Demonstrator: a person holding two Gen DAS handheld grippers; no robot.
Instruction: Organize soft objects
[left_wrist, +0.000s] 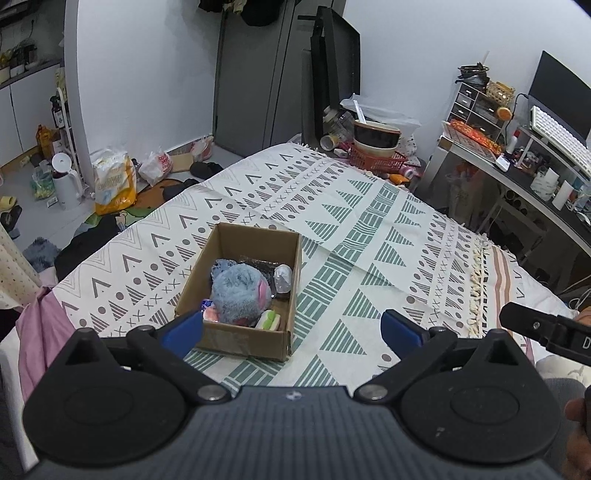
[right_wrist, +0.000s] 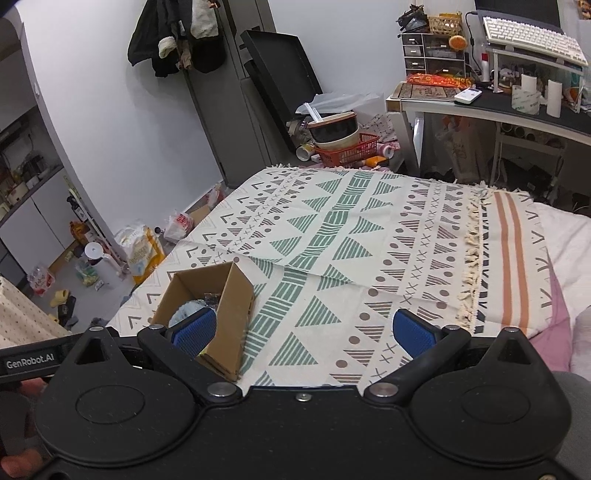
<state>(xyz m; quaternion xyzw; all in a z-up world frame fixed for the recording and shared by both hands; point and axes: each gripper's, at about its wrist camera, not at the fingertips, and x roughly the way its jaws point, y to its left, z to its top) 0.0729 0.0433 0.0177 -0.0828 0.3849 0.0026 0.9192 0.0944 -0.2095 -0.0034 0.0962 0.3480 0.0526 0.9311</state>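
White walls (right_wrist: 118, 122) enclose a cluttered room. A patterned blanket (right_wrist: 369, 240) covers the bed. At 2 o'clock stands a desk (right_wrist: 491, 107) with a keyboard (right_wrist: 532, 33) and drawers (right_wrist: 432, 51). Bags (left_wrist: 114, 181) litter the grey floor (left_wrist: 33, 218) at 10 o'clock; coats (right_wrist: 177, 33) hang at 11.

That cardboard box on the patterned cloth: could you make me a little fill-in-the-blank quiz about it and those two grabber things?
1. The fluffy blue plush lies inside the ____ box.
2. Both the left gripper and the right gripper have their jaws ____.
3. The patterned cloth's widest stripes are coloured ____.

Missing words: cardboard; open; green
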